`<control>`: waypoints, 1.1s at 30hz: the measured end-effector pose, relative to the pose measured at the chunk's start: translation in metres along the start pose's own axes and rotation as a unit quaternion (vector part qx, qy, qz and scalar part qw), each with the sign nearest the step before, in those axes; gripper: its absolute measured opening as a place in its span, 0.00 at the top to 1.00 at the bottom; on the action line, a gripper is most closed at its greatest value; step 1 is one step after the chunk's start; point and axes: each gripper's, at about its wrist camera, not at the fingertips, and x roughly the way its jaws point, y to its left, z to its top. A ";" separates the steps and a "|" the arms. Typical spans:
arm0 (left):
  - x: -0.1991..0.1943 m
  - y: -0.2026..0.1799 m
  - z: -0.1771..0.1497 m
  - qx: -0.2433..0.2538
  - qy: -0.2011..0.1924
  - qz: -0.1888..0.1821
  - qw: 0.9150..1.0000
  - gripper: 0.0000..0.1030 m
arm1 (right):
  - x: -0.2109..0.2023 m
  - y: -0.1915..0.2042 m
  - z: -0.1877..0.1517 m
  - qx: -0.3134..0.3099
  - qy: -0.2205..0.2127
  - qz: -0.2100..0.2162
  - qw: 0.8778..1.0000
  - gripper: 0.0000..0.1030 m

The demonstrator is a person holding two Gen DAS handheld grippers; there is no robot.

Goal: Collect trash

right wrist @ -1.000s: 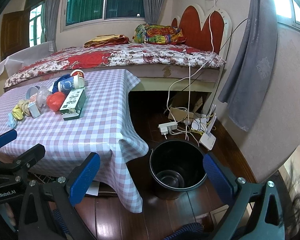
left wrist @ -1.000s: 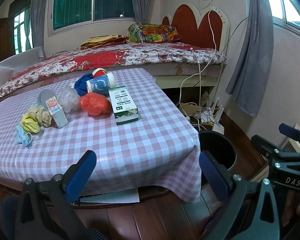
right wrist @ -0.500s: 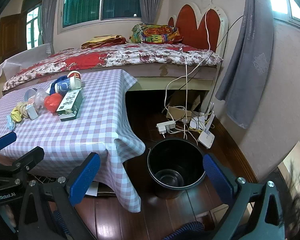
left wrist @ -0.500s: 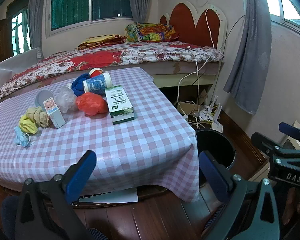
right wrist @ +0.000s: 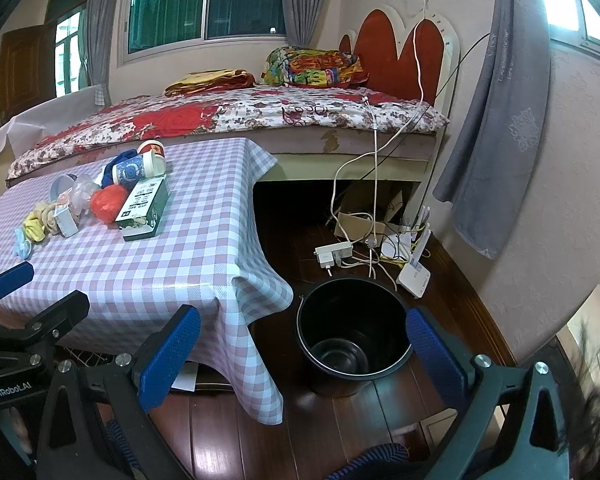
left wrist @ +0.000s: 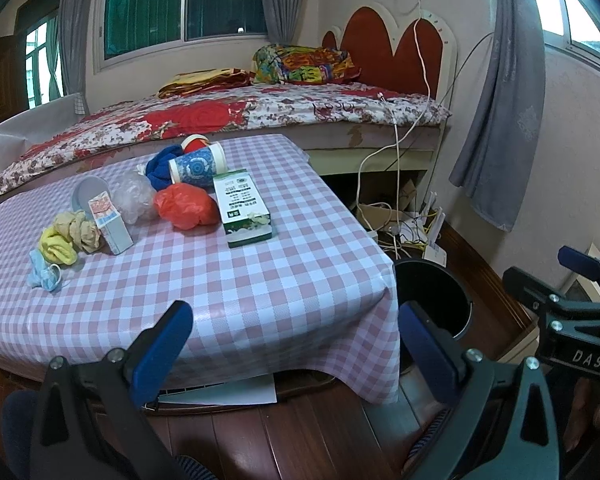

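Trash lies on the pink checked table [left wrist: 240,288]: a green and white box [left wrist: 242,208], a red bag [left wrist: 186,210], a clear bag [left wrist: 134,198], a blue paper cup [left wrist: 198,166], a small carton [left wrist: 110,226], crumpled yellow and tan paper [left wrist: 70,236], a blue mask [left wrist: 42,272]. A black bucket [right wrist: 352,332] stands empty on the floor right of the table. My left gripper [left wrist: 296,344] is open and empty before the table's near edge. My right gripper [right wrist: 300,352] is open and empty, above the floor near the bucket.
A bed [left wrist: 220,120] with a red headboard [left wrist: 396,56] stands behind the table. Cables, a power strip [right wrist: 334,252] and a router [right wrist: 414,276] lie on the wooden floor beyond the bucket. A grey curtain [right wrist: 496,120] hangs at the right wall.
Both views have shifted slightly; the table and bucket sit a little farther left in frame. Both grippers stay open and empty.
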 end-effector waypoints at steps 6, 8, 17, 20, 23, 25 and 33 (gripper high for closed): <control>0.000 0.000 0.000 0.000 0.000 0.000 1.000 0.00 | 0.000 0.000 0.000 0.000 0.000 0.001 1.000 0.00; 0.000 0.000 0.000 0.000 0.000 0.000 1.000 0.00 | 0.000 0.000 0.000 0.000 0.000 0.000 1.000 0.00; 0.000 0.000 -0.001 -0.001 0.000 0.000 1.000 0.00 | 0.000 0.001 -0.001 -0.001 0.001 0.000 1.000 0.00; 0.001 0.000 -0.002 -0.002 -0.001 0.000 1.000 0.00 | 0.001 0.002 -0.001 -0.002 0.001 0.001 1.000 0.00; 0.001 0.001 -0.002 -0.003 -0.001 0.001 1.000 0.00 | 0.002 0.004 -0.002 -0.003 0.002 0.003 1.000 0.00; 0.003 0.003 -0.004 -0.004 0.001 0.002 1.000 0.00 | 0.002 0.005 -0.003 -0.002 0.002 0.005 1.000 0.00; 0.022 0.037 -0.002 -0.002 0.025 0.035 0.999 0.00 | 0.014 0.020 0.003 0.003 0.011 0.058 0.998 0.00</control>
